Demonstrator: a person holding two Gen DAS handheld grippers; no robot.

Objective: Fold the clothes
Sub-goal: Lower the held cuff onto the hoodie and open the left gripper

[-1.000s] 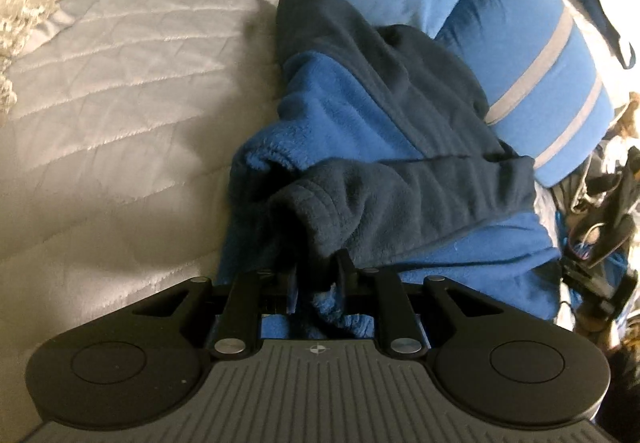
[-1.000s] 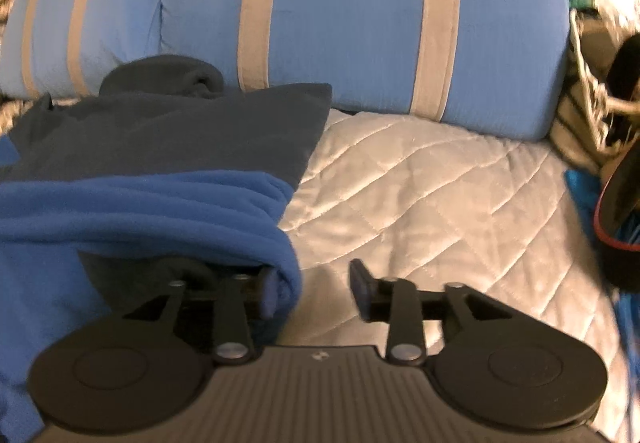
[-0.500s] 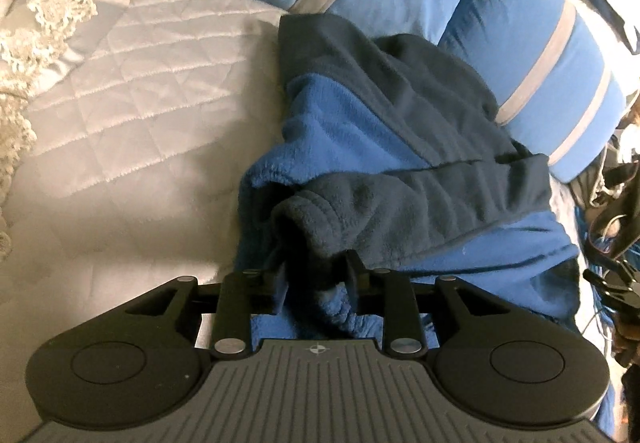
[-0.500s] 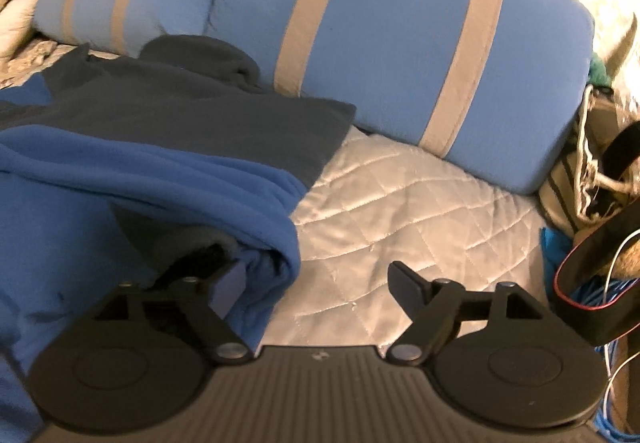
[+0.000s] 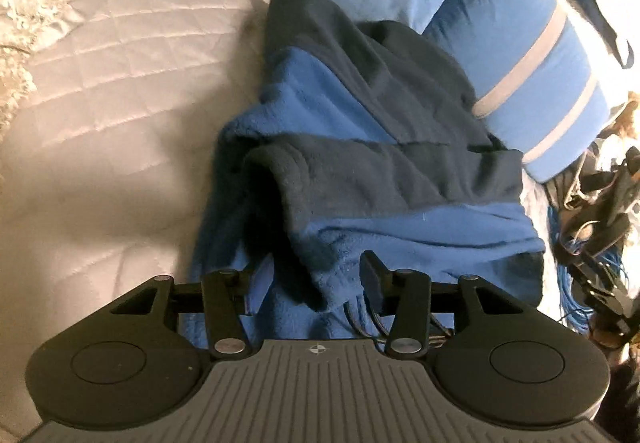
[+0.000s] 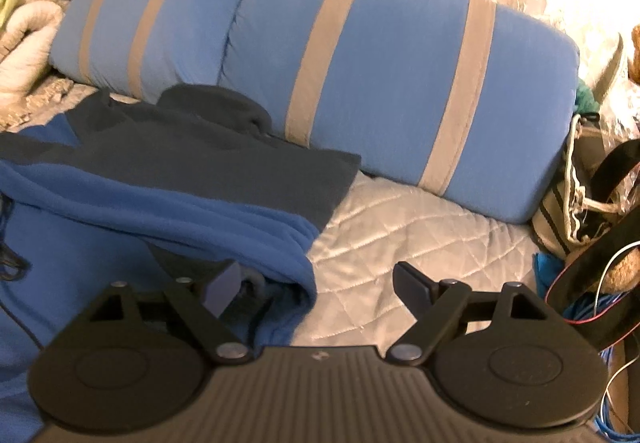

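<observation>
In the left wrist view the left gripper (image 5: 310, 269) is opening over a fold of the blue-and-navy fleece jacket (image 5: 360, 171) below the blue grey-striped pillows (image 5: 520, 55), while in the right wrist view the right gripper (image 6: 316, 279) gapes wide, unladen, at the jacket's (image 6: 160, 183) edge below those pillows (image 6: 400, 75).

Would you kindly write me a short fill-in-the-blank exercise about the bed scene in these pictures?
1. The fleece jacket lies on a quilted ____.
2. The pillows behind the jacket are blue with ____ stripes.
3. Fleece sits between the opening jaws of the ____ tool.
4. The right tool stands ____, with the jacket's edge by one finger.

Missing words: bedspread; grey; left; open
</observation>
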